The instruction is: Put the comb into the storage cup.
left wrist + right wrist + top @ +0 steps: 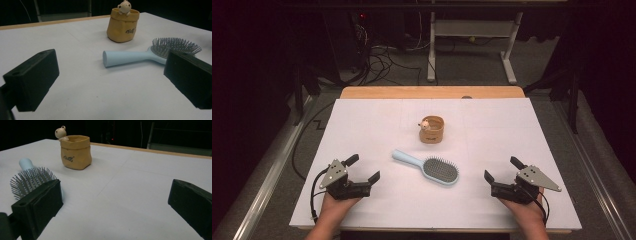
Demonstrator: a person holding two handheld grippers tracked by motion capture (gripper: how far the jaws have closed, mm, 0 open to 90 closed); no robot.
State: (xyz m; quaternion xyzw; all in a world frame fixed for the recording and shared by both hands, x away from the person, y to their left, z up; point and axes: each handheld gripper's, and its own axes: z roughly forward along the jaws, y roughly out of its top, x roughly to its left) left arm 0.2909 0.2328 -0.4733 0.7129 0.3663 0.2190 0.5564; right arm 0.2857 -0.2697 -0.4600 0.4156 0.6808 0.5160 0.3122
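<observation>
A light blue hairbrush (428, 167) lies bristles up in the middle of the white table (362, 120), handle towards the far left. Behind it stands a small tan pot (432, 129) shaped like a bag, with a little bear figure (424, 124) at its rim. My left gripper (362, 168) rests at the near left, open, nothing between its jaws. My right gripper (502, 169) rests at the near right, open and empty too. The left gripper view shows the hairbrush (140, 53) and the pot (123, 25) ahead. In the right gripper view the brush's bristles (31, 181) sit behind the left jaw, with the pot (75, 152) farther off.
A wooden edge (432, 92) runs along the table's far side. Beyond it, on the floor, are cables (382, 60) and a white metal desk frame (472, 45). Open white surface lies around both grippers.
</observation>
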